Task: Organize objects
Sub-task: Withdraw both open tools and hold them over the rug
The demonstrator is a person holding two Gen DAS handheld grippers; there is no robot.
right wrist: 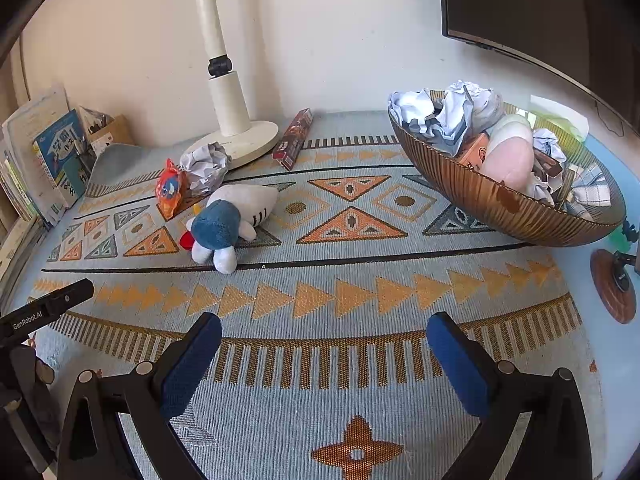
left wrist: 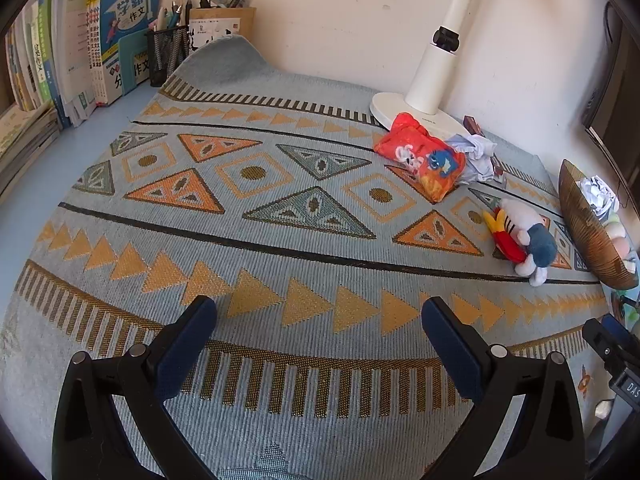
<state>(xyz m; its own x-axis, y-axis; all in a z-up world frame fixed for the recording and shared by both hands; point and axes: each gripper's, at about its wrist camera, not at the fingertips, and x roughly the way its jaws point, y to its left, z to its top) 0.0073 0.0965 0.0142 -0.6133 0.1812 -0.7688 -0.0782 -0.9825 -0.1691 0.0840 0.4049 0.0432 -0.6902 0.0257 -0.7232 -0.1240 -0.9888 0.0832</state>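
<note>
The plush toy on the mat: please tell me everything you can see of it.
The plush toy is soft and furry, with a white body, blue head, white limbs and red and yellow parts with black stripes. It lies on its side on the woven mat, untouched, near the red snack bag and apart from the brown bowl.

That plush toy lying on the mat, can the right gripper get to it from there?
Probably yes: the right gripper is open and the mat between it and the plush toy looks bare.
</note>
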